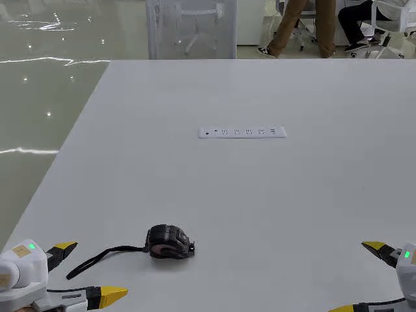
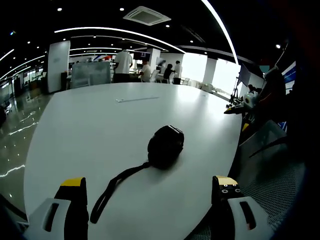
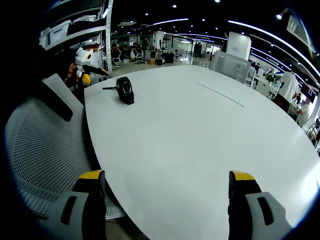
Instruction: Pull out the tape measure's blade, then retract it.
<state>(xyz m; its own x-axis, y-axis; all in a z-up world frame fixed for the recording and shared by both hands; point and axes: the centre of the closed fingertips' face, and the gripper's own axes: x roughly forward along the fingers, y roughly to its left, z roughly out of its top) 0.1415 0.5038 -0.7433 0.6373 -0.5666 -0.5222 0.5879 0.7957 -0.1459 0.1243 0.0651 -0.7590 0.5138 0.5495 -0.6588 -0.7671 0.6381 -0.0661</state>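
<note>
A black tape measure (image 1: 169, 242) lies on the white table (image 1: 260, 188), its black wrist strap (image 1: 104, 257) trailing to the left. My left gripper (image 1: 83, 272) hovers open at the table's near left corner, a short way from the strap. In the left gripper view the tape measure (image 2: 165, 146) sits ahead between the yellow-tipped fingers (image 2: 74, 183), with the left gripper (image 2: 150, 185) wide open. My right gripper (image 1: 364, 276) hangs open at the near right edge. The right gripper view shows the tape measure (image 3: 125, 90) far off to the left and the right gripper (image 3: 167, 176) holding nothing.
A white power strip (image 1: 241, 132) is set flat in the table's middle. A mesh chair (image 3: 45, 150) stands by the near edge. A frosted panel (image 1: 192, 29) and seated or standing people (image 1: 305, 26) are beyond the far edge on the glossy floor.
</note>
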